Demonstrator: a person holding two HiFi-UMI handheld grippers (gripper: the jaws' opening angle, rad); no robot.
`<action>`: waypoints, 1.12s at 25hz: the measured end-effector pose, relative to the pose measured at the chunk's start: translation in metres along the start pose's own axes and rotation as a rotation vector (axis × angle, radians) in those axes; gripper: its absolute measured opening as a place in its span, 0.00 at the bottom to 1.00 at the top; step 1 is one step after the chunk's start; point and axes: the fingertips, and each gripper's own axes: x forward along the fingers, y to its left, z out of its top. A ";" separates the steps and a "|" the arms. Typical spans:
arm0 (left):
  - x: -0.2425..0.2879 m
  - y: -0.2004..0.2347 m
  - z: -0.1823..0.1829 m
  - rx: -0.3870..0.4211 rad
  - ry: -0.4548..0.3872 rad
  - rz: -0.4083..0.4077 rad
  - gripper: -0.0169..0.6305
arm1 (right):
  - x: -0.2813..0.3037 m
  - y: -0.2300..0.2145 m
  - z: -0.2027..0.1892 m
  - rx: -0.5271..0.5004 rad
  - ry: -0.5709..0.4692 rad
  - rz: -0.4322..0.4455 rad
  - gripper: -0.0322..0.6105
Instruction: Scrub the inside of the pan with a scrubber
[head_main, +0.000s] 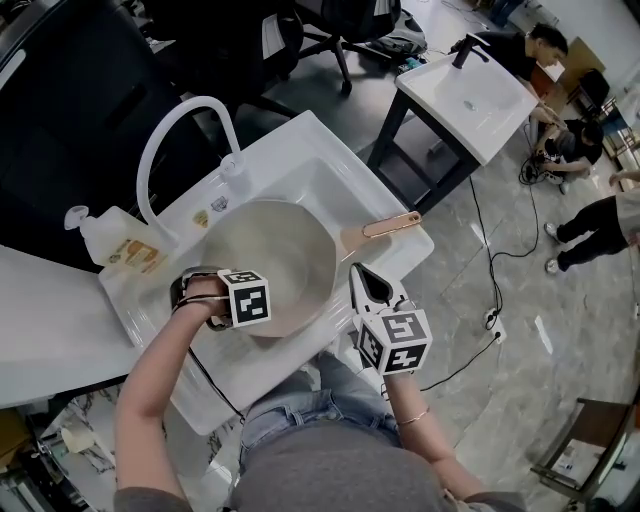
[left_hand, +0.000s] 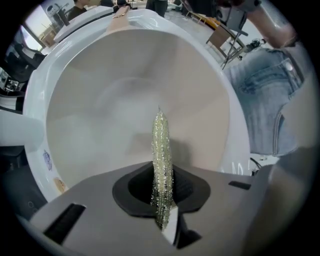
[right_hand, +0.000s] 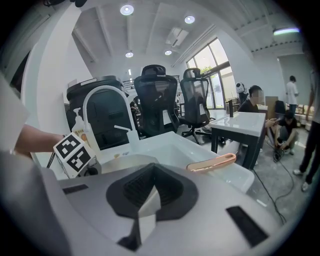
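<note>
The pan (head_main: 270, 262), pale beige inside with a copper-pink handle (head_main: 392, 224), lies in the white sink (head_main: 335, 175). My left gripper (head_main: 245, 300) hovers at the pan's near-left rim and points across its inside. It is shut on a glittery yellow-green scrubber (left_hand: 160, 145), seen edge-on above the pan's inside (left_hand: 115, 95) in the left gripper view (left_hand: 161, 197). My right gripper (head_main: 373, 287) is held off the pan's right side over the sink's front edge, shut with nothing in it (right_hand: 150, 192). It faces the pan handle (right_hand: 212, 162).
A white arched faucet (head_main: 185, 125) stands behind the pan, with a soap bottle (head_main: 112, 240) to its left. Office chairs (right_hand: 162, 100) are beyond the sink. A second sink table (head_main: 470, 95) and several people are at the right.
</note>
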 end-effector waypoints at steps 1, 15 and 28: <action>-0.001 -0.006 0.003 -0.003 -0.006 -0.026 0.11 | -0.001 0.000 0.000 0.000 0.000 -0.001 0.07; -0.024 -0.052 0.080 -0.139 -0.277 -0.324 0.11 | -0.013 -0.010 -0.005 0.009 0.003 -0.021 0.07; -0.064 -0.040 0.150 -0.362 -0.630 -0.516 0.12 | -0.016 -0.020 -0.006 0.010 0.013 -0.016 0.07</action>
